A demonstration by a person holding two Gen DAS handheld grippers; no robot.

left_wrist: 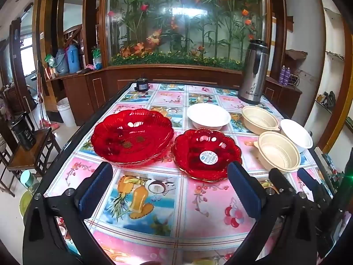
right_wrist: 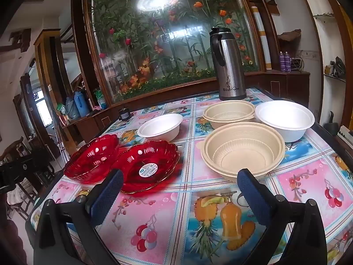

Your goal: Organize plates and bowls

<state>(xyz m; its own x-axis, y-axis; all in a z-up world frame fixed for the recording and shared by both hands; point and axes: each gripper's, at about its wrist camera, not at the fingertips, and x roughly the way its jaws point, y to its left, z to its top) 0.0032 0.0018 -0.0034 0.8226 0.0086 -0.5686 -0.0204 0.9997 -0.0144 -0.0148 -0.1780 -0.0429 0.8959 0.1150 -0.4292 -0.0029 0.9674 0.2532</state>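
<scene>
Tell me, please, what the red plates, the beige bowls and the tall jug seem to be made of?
Red plates: likely clear plastic or glass; translucent, glossy highlights, scalloped ribs. Beige bowls: probably matte moulded plastic or fibre; dull, ribbed inside. Tall jug: brushed metal body, black plastic lid and handle.

The table [left_wrist: 154, 198] bears two red plates [left_wrist: 132, 134], four bowls [left_wrist: 208, 115], a flask [left_wrist: 253, 75].

"Bestrium" in black, under a floral logo, on steel thermos jug [right_wrist: 228, 66]. Round sticker on smaller red plate [right_wrist: 148, 168]: print too small to read.
</scene>
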